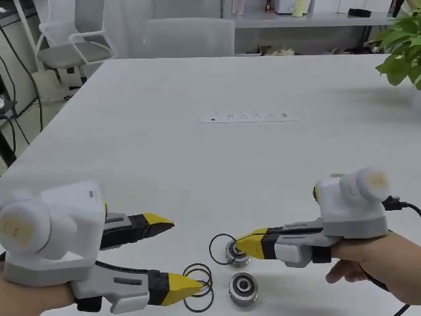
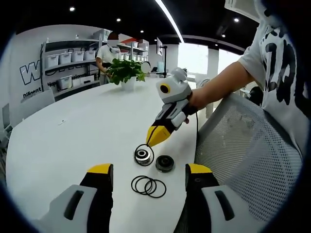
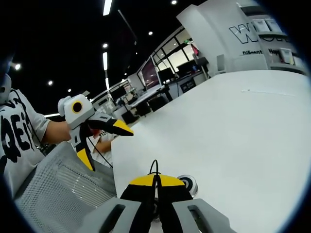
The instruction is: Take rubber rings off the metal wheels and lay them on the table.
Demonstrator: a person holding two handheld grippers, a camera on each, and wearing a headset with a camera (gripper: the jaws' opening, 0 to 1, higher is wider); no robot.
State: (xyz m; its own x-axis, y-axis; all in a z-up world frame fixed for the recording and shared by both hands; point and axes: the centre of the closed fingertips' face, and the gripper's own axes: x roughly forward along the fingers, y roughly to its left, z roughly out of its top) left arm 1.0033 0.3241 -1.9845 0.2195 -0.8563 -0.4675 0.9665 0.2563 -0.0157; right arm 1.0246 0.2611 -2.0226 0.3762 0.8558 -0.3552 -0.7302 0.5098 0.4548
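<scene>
Two metal wheels lie near the table's front edge, one beside my right gripper's tip and one closer to me. My right gripper is shut on a thin black rubber ring that loops out to the left of the first wheel. In the right gripper view the ring rises from between the shut jaws, with a wheel just beyond. Three loose rings lie overlapping on the table, by the lower jaw of my left gripper, which is open and holds nothing. In the left gripper view the rings lie just ahead of it.
A flush socket panel sits mid-table. A green plant stands at the far right edge. Office chairs stand beyond the table's far left corner. A grey mesh chair back is close beside me.
</scene>
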